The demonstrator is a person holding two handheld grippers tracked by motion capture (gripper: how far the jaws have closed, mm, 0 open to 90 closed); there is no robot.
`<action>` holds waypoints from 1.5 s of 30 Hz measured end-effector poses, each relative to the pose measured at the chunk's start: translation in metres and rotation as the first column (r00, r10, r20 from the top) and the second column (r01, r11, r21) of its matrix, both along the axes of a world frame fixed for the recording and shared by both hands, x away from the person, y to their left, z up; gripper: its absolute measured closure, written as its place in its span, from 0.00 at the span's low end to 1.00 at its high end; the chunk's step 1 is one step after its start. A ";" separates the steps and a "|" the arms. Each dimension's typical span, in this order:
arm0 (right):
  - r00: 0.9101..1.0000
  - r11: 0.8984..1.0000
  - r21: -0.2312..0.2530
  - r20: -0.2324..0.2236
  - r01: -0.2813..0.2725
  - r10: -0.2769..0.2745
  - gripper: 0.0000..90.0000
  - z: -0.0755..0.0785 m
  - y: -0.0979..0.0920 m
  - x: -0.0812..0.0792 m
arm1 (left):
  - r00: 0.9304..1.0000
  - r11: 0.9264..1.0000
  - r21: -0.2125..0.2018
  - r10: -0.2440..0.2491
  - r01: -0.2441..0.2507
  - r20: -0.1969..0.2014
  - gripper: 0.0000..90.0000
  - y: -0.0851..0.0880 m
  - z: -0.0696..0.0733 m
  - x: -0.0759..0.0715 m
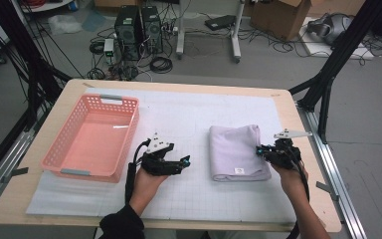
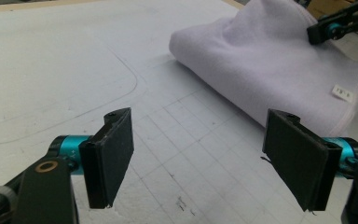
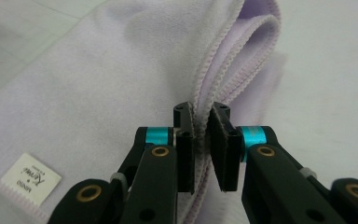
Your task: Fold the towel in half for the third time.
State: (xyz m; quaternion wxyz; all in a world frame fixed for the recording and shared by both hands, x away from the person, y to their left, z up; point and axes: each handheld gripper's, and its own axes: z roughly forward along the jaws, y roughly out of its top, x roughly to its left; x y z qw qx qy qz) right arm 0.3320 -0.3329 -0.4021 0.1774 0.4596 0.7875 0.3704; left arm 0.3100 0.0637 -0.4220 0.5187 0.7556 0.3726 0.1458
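Jaws of right gripper (image 3: 201, 140) clenched on towel (image 1: 236, 149) hem, left gripper (image 2: 205, 158) released; towel lengthwise front-to-back.

High view overlooks table (image 1: 189, 209) from above; gripper views sit low, close; all share folded towel (image 1: 236, 152).

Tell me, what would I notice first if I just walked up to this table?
Probably the pink basket at the table's left, bright against the white mat. Next, the folded lilac towel right of the middle, with the right gripper pinching its stitched edge. The left gripper sits between basket and towel, jaws wide open with nothing in them.
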 end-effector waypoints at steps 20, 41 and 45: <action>0.996 0.998 0.033 0.076 -0.053 0.050 0.64 -0.005 0.023 0.049 | 1.000 1.000 0.002 0.007 -0.007 -0.007 0.28 0.001 -0.001 0.000; 0.986 0.989 0.017 0.091 -0.144 0.142 0.62 -0.014 -0.004 -0.011 | 1.000 1.000 -0.004 -0.001 0.001 -0.007 0.27 0.000 -0.001 -0.001; 0.985 0.986 -0.036 0.041 -0.165 0.167 0.63 -0.031 -0.002 -0.025 | 1.000 1.000 -0.011 -0.002 0.002 -0.007 0.27 0.001 0.000 -0.002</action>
